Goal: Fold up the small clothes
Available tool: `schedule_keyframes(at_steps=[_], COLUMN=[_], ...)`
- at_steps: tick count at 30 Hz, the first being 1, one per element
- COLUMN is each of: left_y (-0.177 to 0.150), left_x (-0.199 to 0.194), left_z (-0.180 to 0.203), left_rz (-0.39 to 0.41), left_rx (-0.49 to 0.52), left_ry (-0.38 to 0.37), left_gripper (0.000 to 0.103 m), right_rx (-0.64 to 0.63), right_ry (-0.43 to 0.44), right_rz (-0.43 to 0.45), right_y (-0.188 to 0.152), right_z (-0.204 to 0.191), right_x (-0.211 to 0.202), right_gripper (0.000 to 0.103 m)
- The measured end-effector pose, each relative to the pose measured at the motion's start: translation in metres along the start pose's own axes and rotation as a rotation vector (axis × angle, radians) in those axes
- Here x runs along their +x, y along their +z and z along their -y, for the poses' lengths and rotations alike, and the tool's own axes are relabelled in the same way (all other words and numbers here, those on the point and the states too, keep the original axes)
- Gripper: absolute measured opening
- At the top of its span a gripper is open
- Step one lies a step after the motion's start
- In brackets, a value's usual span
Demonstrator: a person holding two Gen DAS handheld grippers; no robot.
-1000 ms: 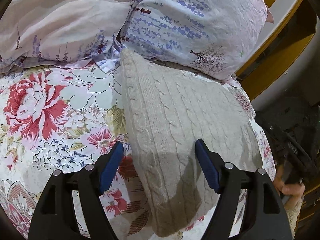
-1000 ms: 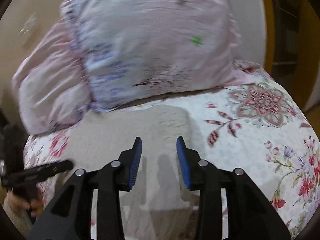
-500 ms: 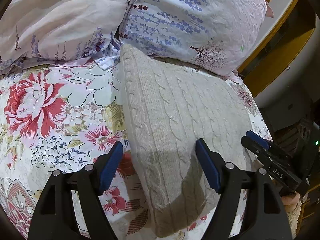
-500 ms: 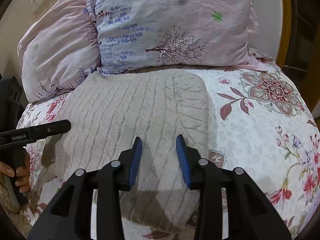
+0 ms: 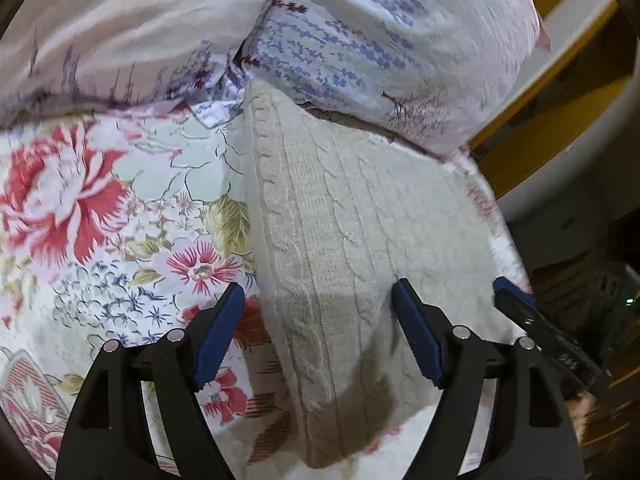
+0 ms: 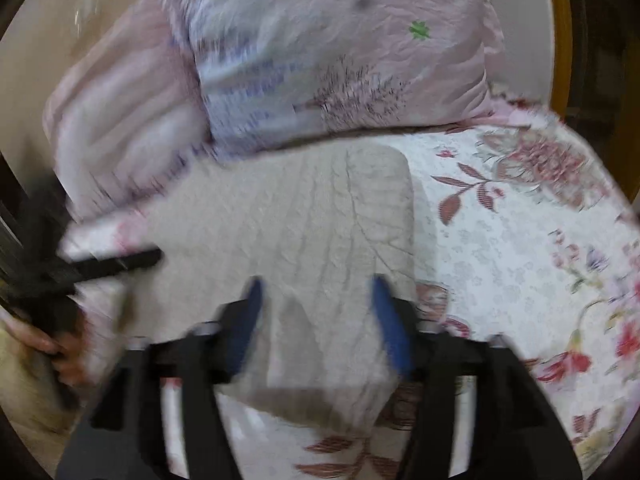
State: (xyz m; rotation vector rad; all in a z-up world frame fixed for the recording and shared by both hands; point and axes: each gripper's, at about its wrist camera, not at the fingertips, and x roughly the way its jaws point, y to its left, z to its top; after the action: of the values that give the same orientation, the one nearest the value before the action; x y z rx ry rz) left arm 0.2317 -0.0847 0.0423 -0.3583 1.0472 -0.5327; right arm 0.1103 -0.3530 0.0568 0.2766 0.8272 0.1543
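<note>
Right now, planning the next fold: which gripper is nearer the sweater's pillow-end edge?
Neither clearly. Left gripper and right gripper both hover open over the sweater's near end, far from that edge.

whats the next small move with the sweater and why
Probably lower both grippers onto the near hem and pinch it. The sweater lies flat on the bedspread, its far end against the pillows. The left gripper is open above the near left edge; the right gripper, whose jaws have just been opening, is above the near right part with nothing gripped.
</note>
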Motion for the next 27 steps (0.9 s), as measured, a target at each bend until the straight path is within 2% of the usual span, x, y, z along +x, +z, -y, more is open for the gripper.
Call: schedule_keyframes(at_steps=[3, 6, 9, 15, 18, 21, 23, 24, 25, 27], left_y=[0.005, 0.010, 0.013, 0.017, 0.019, 0.018, 0.018, 0.017, 0.017, 0.016], left_x=[-0.003, 0.001, 0.008, 0.019, 0.028, 0.031, 0.031, 0.032, 0.032, 0.035], left_z=[-0.008, -0.015, -0.022, -0.028, -0.031, -0.033, -0.032, -0.031, -0.030, -0.027], left_rz=[0.009, -0.017, -0.034, -0.043, -0.056, -0.052, -0.049, -0.045, -0.042, -0.041], left_rx=[-0.053, -0.107, -0.151, -0.193, -0.213, -0.226, -0.221, -0.217, -0.214, -0.220], left_ry=[-0.059, -0.107, -0.154, -0.208, -0.231, -0.251, -0.251, -0.249, -0.247, -0.256], left_gripper=[0.078, 0.078, 0.078, 0.077, 0.077, 0.075, 0.075, 0.075, 0.074, 0.064], right_rx=[0.128, 0.315, 0.416, 0.440, 0.407, 0.371, 0.364, 0.361, 0.356, 0.364], right_ry=[0.045, 0.156, 0.203, 0.261, 0.301, 0.336, 0.354, 0.359, 0.360, 0.383], right_rz=[0.034, -0.033, -0.115, -0.221, -0.239, -0.243, -0.242, -0.241, -0.244, -0.253], right_y=[0.017, 0.029, 0.032, 0.032, 0.033, 0.033, 0.032, 0.033, 0.032, 0.028], right_z=[0.023, 0.057, 0.077, 0.085, 0.078, 0.070, 0.068, 0.067, 0.065, 0.062], right_x=[-0.010, 0.005, 0.028, 0.060, 0.068, 0.075, 0.077, 0.078, 0.080, 0.086], right_gripper=[0.077, 0.078, 0.077, 0.076, 0.070, 0.068, 0.065, 0.059, 0.049, 0.033])
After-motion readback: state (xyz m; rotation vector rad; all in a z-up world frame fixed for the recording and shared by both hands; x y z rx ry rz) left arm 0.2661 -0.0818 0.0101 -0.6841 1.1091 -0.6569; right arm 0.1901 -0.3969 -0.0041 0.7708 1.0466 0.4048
